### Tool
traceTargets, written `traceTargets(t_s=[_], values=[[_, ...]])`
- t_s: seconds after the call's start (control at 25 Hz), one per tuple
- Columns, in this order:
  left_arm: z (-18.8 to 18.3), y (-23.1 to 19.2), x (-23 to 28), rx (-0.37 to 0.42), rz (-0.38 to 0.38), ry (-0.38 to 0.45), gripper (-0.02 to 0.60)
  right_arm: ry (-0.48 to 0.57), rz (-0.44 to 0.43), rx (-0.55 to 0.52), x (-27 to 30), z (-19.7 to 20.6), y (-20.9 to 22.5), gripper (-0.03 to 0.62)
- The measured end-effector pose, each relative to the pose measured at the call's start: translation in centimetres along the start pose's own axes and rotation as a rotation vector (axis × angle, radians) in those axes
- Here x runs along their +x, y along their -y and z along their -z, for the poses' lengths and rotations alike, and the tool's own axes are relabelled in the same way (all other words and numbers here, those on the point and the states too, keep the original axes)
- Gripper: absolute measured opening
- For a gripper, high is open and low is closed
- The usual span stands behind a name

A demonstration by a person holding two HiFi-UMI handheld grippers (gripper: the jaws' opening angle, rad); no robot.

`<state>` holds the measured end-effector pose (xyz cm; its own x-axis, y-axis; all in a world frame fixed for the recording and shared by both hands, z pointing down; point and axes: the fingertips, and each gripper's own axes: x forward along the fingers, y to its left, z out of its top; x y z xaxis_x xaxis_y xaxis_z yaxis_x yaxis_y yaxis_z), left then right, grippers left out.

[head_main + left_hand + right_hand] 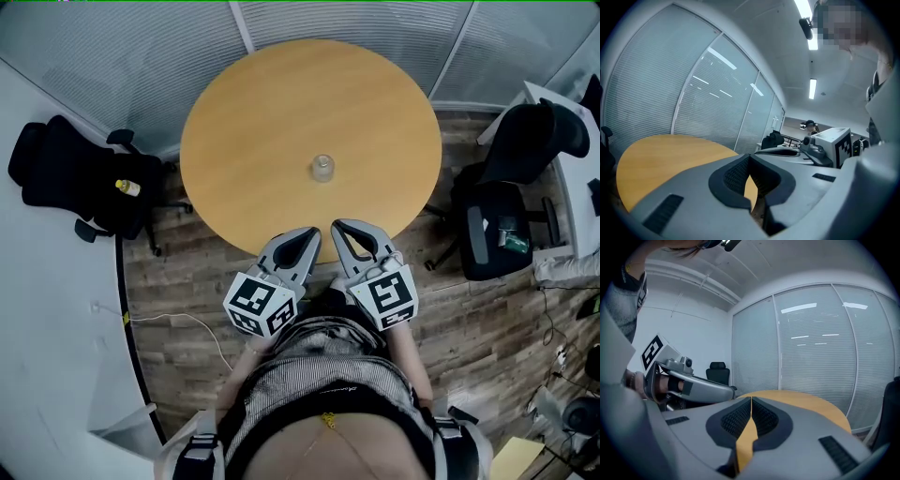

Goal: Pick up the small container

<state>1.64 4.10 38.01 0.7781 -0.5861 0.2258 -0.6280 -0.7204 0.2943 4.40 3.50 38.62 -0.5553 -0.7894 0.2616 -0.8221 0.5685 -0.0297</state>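
Observation:
A small clear container [322,169] stands upright near the middle of the round wooden table [244,122], slightly toward my side. Both grippers hover side by side at the table's near edge, pointing at it and well short of it. My left gripper [311,232] has its jaws together with nothing between them. So does my right gripper [338,226]. In the left gripper view the closed tips [750,156] point over the tabletop [665,154]; the container is not visible there. In the right gripper view my right gripper [751,399] is shut, and its jaws hide the container.
A black office chair [70,173] with a small yellow bottle [127,187] on it stands left of the table. Two more black chairs [506,206] stand at the right. Glass walls with blinds [356,19] close off the far side. A white cable [178,319] lies on the wood floor.

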Motion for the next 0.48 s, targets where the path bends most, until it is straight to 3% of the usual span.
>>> traceTargets(t_s=[0.48], values=[[-1.4,-1.8,0.4,-0.003,-0.022,0.059,0.004,-0.004,-0.03,-0.051,1.5,-0.1,1.1,0.021]])
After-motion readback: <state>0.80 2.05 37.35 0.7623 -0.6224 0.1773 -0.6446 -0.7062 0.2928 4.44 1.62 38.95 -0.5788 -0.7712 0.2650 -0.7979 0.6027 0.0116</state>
